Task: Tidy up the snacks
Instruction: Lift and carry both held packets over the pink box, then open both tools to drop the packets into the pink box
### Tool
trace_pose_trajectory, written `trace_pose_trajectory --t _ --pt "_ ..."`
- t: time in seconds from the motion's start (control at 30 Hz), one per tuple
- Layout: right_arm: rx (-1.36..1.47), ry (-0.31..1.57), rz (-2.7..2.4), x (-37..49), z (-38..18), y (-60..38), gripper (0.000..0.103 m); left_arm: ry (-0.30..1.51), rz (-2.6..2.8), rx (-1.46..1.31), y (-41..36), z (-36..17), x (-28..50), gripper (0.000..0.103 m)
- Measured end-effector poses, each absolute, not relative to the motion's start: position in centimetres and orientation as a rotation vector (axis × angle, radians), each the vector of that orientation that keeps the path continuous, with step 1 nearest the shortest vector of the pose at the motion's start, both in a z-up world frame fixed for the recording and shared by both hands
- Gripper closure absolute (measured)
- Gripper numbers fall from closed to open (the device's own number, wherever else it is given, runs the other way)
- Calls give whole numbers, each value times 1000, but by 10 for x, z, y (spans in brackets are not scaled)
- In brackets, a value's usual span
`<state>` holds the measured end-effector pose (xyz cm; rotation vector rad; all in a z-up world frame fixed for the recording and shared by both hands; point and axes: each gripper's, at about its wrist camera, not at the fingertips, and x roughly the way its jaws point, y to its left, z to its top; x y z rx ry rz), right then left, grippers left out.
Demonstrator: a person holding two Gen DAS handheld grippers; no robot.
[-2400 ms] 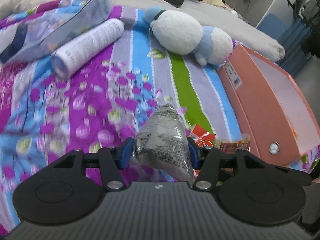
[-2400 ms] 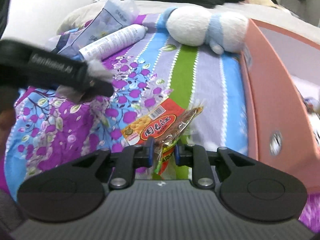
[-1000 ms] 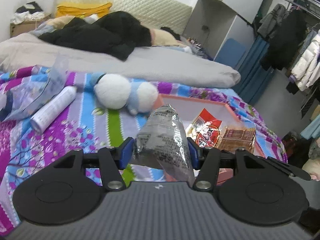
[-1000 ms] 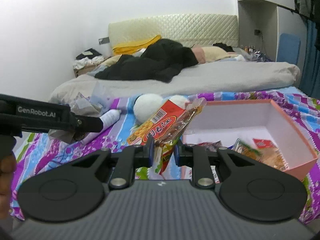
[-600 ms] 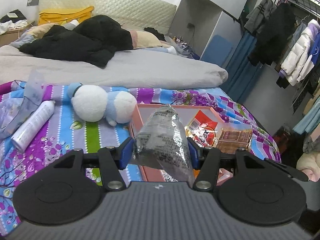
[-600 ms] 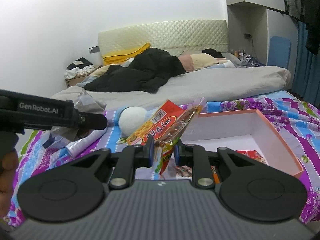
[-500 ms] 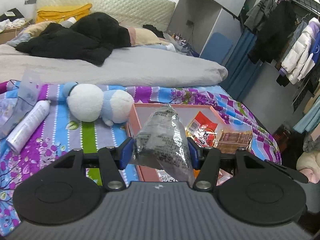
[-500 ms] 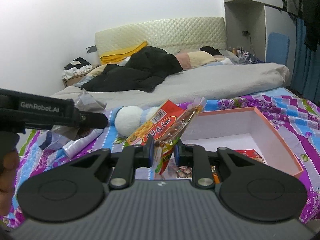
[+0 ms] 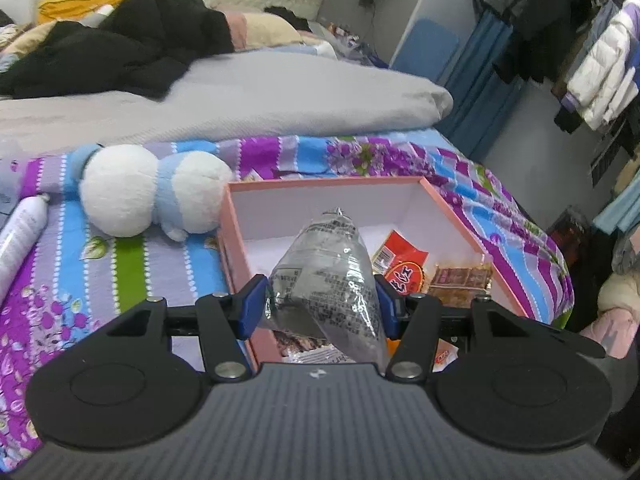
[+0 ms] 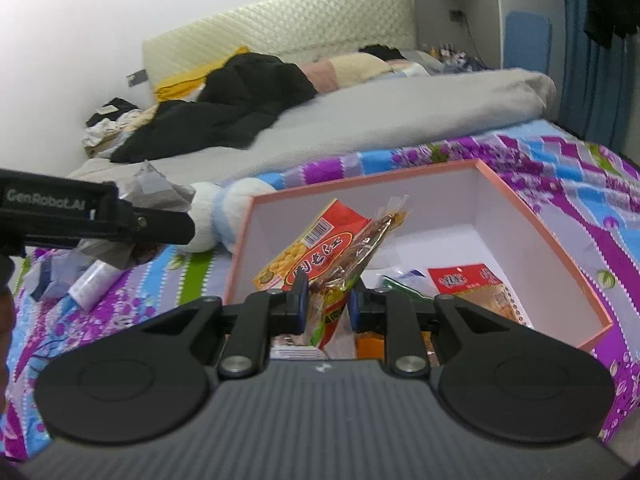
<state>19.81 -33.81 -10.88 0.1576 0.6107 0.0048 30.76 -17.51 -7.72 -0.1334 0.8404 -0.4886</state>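
My left gripper (image 9: pixel 320 304) is shut on a silver snack bag (image 9: pixel 328 276) and holds it above the near left corner of the pink box (image 9: pixel 324 185). My right gripper (image 10: pixel 326 302) is shut on a red snack packet (image 10: pixel 316 250) together with a clear packet of brown snacks (image 10: pixel 364 248), held above the pink box (image 10: pixel 362 185). Several snack packets lie in the box, among them a red one (image 10: pixel 464 278). The left gripper shows at the left of the right wrist view (image 10: pixel 152 226), still holding the silver bag.
The box sits on a purple, blue and green striped blanket (image 9: pixel 120 256). A white and blue plush toy (image 9: pixel 148 194) lies left of the box. A white tube (image 9: pixel 20 236) lies further left. A grey duvet (image 9: pixel 240 92) and black clothes (image 9: pixel 120 46) are behind.
Both grippers have moved forward and down towards the pink box, each still holding its snacks. The box now fills more of both views.
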Motion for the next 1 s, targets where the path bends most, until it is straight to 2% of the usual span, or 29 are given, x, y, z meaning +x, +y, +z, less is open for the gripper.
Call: trace_pose_trajectory --t 0.57,0.63,0.7,0.73,1.0 --pt "184 703 -51 255 -152 -372 79 954 -529 -81 -227 -131 368 40" --pt "182 719 -56 258 -156 -374 69 969 -536 -86 -228 -134 372 35" --pt "194 738 -57 264 -159 -378 35 967 -533 -100 -227 -133 375 23" --pt "201 740 -57 266 -160 -379 30 958 -527 -104 -225 -131 375 20" --pt "202 705 -71 264 -146 -380 29 887 -513 -74 -215 -95 364 18"
